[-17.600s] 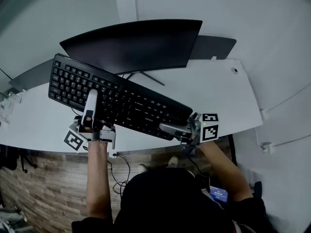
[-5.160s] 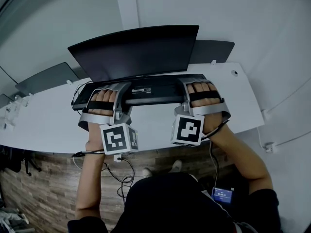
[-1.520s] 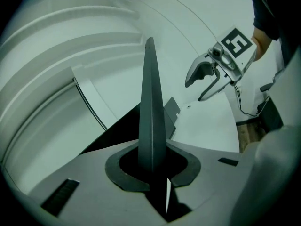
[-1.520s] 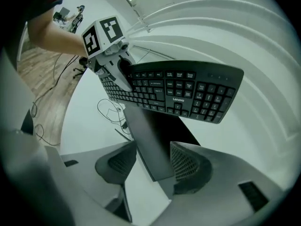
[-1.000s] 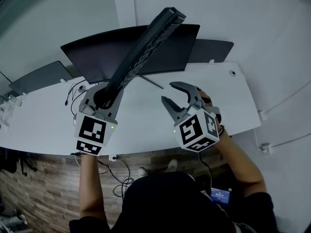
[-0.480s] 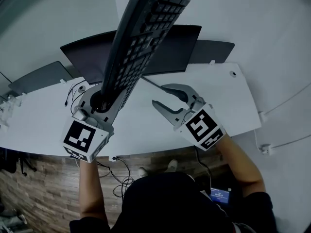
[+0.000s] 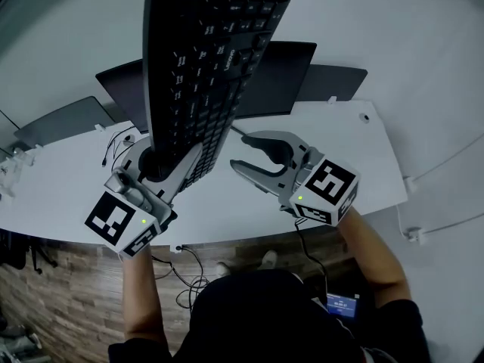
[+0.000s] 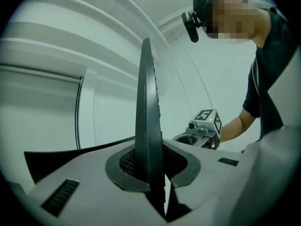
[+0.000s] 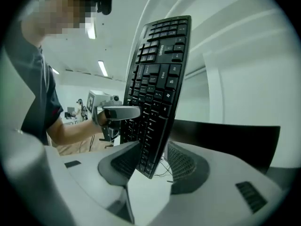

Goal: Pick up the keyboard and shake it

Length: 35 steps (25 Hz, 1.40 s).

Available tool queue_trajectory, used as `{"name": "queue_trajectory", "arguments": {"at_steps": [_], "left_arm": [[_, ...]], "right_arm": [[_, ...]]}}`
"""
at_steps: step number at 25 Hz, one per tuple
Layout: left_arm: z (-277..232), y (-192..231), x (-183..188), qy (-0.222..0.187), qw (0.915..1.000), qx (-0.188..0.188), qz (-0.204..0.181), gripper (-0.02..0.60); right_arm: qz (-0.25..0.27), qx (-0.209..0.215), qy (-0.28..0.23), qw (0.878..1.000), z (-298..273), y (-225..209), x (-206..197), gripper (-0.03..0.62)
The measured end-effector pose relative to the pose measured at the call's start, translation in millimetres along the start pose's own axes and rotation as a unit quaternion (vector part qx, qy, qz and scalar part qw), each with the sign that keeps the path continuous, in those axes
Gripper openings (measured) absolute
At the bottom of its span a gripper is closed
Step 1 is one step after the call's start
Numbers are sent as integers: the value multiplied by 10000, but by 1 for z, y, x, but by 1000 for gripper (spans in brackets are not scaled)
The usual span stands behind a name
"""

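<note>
Shake step, I judge. The left claw point(image 7: 162, 165) pinches the low end of the keyboard point(image 7: 204, 66), which stands upright above the worktop point(image 7: 68, 195) and points to 12 o'clock. The right claw point(image 7: 238, 150), at 3 o'clock, is spread; its jaws have just been closing and press nothing. Next move: shake with a firm grip.

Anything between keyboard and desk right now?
Nothing: right gripper view shows keyboard hanging clear of white desk, clamped only by left gripper.

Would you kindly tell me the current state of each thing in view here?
keyboard: lifted off the desk, standing on end.
left hand-held gripper: shut on the keyboard's lower end.
right hand-held gripper: open, jaws just been closing slightly; keyboard's corner in the gap, not gripped.
monitor: screen dark.
</note>
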<state>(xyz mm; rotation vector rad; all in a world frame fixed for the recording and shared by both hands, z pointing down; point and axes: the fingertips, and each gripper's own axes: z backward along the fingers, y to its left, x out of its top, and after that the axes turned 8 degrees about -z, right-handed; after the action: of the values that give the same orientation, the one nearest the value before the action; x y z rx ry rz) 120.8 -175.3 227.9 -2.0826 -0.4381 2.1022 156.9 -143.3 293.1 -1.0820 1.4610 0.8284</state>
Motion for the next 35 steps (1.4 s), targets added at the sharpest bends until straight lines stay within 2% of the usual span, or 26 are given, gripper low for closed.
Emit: {"name": "queue_trajectory", "arguments": {"at_steps": [7,12,16,24,35], "left_arm": [[9,-12,11,-401,9975,-473,332,81],[1,-20,11,-771,9897,-973,714,81],[-4,-26,10,-980,9834,-1211,936,81],[-4,-36,13,-1152,9723,-1616,1237,83],[-2,-48,19,-1355,9532,-2136,1659,83]], "right_arm": [[-399,495,-150,9979,-1,9,2,189],[-589,884,-159,9942,-6,7,-8,199],[-626,1185,-206,9908,-7,11,-12,201],[-868,1796,-277,9795,-10,32,-5,201],[-1094,2327,-145,9663,-16,56,-7,198]]}}
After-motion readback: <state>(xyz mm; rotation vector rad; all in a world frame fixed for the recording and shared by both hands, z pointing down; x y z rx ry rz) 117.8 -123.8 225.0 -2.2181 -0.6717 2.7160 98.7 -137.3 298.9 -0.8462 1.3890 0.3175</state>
